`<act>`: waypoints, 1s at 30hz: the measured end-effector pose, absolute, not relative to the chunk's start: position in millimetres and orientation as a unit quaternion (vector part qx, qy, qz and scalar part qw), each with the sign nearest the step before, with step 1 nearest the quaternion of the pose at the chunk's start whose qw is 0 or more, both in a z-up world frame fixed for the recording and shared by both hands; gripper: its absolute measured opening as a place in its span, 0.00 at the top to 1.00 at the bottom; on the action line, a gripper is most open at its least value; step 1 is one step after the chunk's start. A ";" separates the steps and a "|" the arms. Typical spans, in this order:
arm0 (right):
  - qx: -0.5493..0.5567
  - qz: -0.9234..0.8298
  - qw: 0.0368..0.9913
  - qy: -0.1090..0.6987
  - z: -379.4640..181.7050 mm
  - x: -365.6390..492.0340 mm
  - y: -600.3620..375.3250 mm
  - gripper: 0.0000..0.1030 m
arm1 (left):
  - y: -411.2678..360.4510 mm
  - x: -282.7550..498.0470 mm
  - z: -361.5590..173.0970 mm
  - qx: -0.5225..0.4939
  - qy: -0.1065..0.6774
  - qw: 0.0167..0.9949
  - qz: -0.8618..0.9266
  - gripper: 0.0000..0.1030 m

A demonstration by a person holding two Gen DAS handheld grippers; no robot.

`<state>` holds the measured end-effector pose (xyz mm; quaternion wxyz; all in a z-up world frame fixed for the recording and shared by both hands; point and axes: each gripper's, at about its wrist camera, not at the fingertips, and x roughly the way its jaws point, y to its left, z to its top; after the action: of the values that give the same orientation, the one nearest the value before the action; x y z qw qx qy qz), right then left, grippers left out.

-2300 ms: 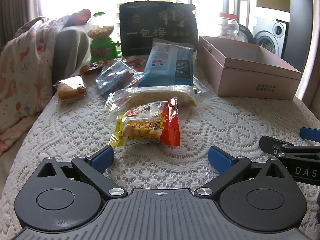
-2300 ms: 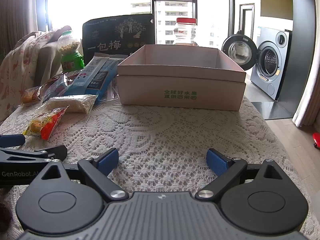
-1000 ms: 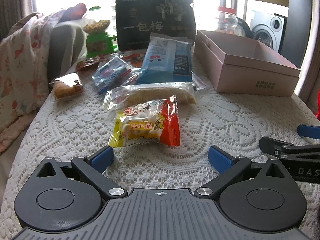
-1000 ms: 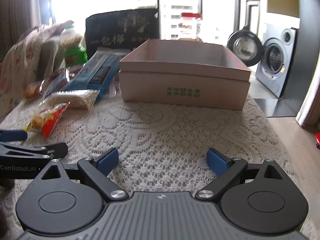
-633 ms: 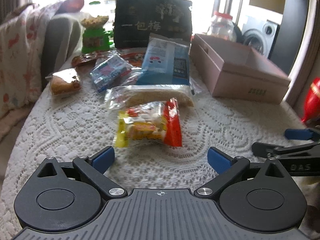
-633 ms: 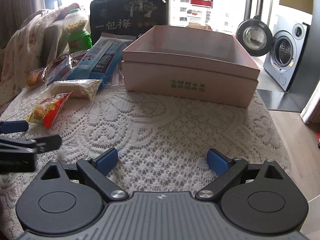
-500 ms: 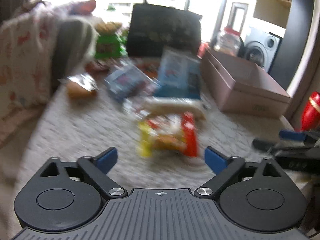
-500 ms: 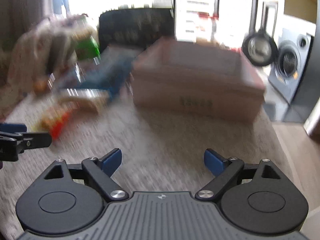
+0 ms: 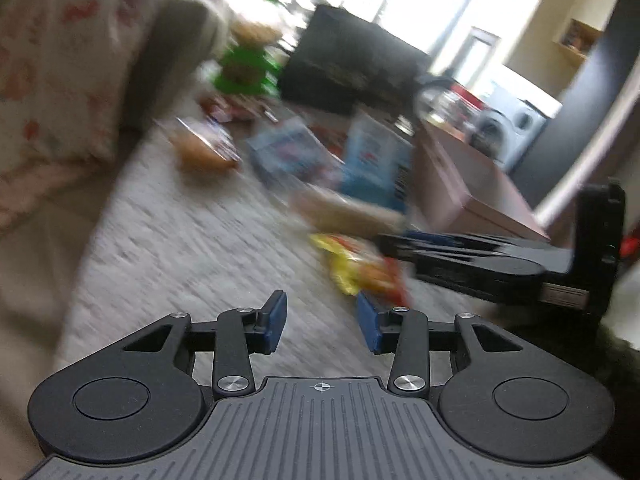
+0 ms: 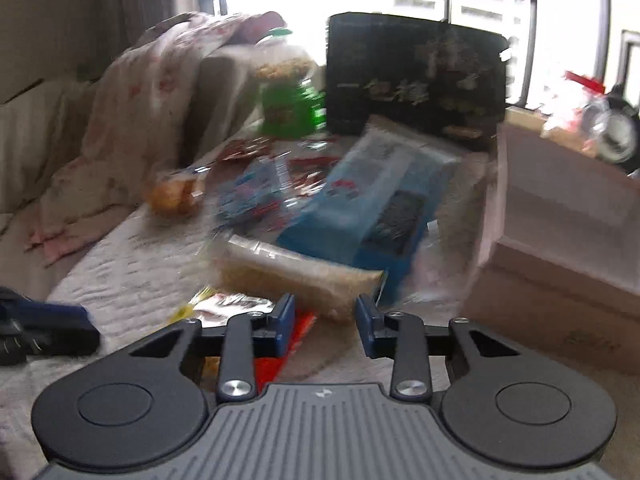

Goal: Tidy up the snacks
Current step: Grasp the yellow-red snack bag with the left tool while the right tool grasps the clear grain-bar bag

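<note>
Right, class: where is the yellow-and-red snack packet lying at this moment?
In the left wrist view the yellow-and-red snack packet lies on the lace tablecloth, right of centre, nearer the camera than the long pale packet and left of the right hand-held gripper.

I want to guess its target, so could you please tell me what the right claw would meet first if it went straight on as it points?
Probably the clear packet of pale rice-cracker bar, lying just beyond the right claw, whose jaws are closing on nothing. Blur makes depth uncertain; the red-and-yellow snack packet sits just left of that line.
</note>
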<state>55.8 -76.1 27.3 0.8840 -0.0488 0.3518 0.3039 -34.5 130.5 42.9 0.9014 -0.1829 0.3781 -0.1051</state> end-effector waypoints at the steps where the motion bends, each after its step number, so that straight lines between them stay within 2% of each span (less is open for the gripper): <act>1: -0.037 0.331 0.869 0.365 26.9 50.8 -78.6 0.68 | 127.9 -34.6 40.7 -0.186 0.384 0.897 -0.117 0.58; 3: -0.034 0.357 0.856 0.372 29.2 39.3 -82.0 0.68 | 123.3 -33.4 37.8 -0.184 0.389 0.895 -0.120 0.57; 8: -0.063 0.314 0.888 0.329 35.6 17.1 -101.0 0.68 | 116.8 -13.2 33.5 -0.185 0.385 0.899 -0.091 0.58; 10: -0.066 0.292 0.900 0.317 36.7 13.9 -109.3 0.65 | 109.8 -2.5 33.5 -0.159 0.372 0.910 -0.086 0.58; 13: -0.057 0.276 0.908 0.311 37.5 13.1 -120.1 0.53 | 99.8 9.0 33.3 -0.100 0.341 0.932 -0.066 0.57; 17: -0.082 0.276 0.911 0.296 35.4 18.2 -114.3 0.51 | 101.1 19.1 35.4 -0.025 0.305 0.952 -0.021 0.57; 19: -0.110 0.294 0.908 0.276 41.8 20.3 -106.2 0.49 | 113.2 15.9 40.8 -0.051 0.314 0.948 -0.017 0.58; 21: -0.136 0.319 0.902 0.258 44.4 30.4 -92.6 0.41 | 125.6 9.6 44.7 -0.085 0.341 0.936 -0.017 0.58; 30: -0.178 0.379 0.859 0.294 31.2 94.6 -32.8 0.41 | 133.7 -24.5 40.5 -0.165 0.397 0.895 -0.115 0.58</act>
<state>94.6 -32.8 31.2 0.8591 -0.1782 0.2938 0.3793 -24.5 133.7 40.5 0.8955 -0.1649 0.3972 -0.1149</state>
